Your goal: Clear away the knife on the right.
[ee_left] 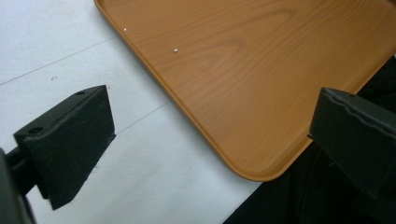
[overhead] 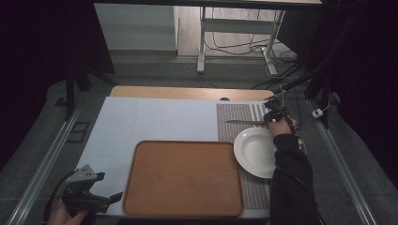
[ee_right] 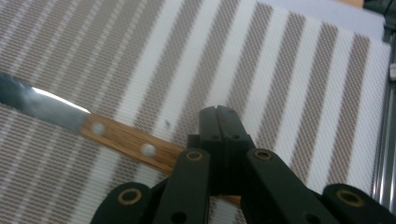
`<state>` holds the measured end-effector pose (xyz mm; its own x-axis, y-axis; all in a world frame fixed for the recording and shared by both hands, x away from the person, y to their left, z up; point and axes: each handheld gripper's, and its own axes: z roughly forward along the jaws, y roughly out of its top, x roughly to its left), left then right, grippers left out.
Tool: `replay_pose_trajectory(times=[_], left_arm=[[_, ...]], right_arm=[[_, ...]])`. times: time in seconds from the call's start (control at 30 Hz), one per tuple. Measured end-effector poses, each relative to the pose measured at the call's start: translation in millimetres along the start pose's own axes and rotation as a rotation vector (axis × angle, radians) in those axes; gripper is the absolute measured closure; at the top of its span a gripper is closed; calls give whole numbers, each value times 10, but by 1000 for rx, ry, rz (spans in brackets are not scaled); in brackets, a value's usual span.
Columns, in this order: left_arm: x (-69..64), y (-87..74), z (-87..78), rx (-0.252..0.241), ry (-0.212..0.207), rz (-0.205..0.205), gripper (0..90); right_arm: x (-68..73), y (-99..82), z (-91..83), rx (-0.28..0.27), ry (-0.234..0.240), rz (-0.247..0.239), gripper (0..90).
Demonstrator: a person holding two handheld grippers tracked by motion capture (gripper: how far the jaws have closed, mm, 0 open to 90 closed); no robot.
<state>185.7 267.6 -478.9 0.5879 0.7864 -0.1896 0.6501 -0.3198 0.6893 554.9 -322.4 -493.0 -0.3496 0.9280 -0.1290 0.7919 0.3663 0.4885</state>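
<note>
The knife [ee_right: 93, 128] lies flat on the striped placemat [ee_right: 289, 70], at the far right part of the table, just beyond the white plate [overhead: 256, 151]. Its blade points to the left and its wooden handle, with two rivets, points toward the person's right hand. The right gripper [ee_right: 218, 116] has its jaws fully together, and they sit over the end of that handle. I believe they pinch the thin handle there, because the wood passes under them, but the contact itself is hidden by the jaws. Holding at the handle end keeps the sharp blade away from the hand, and this looks like the reason for the grip.

The wooden tray [overhead: 185, 178] stands in the middle, near the person, with nothing on it, just beside the plate; probably the knife goes there or next to the plate.

The left gripper [overhead: 96, 199] waits at the near left corner, jaws wide apart with nothing between them, near the tray corner [ee_left: 261, 172]
</note>
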Motion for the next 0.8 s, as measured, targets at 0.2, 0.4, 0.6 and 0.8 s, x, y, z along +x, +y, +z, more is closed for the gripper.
replay_pose_trajectory(times=[0.2,0.4,0.6,0.8], left_arm=[[0,1,2,2,1,0,4],[-3,5,5,6,3,3,5],[-9,10,11,8,2,7,5],[-5,11,11,7,2,7,5]], right_arm=[[-108,-154,-82,15,33,9,899],[-141,-292,-184,55,99,-5,899],[-143,-372,-249,90,154,8,900],[-185,-293,-386,-31,122,30,771]])
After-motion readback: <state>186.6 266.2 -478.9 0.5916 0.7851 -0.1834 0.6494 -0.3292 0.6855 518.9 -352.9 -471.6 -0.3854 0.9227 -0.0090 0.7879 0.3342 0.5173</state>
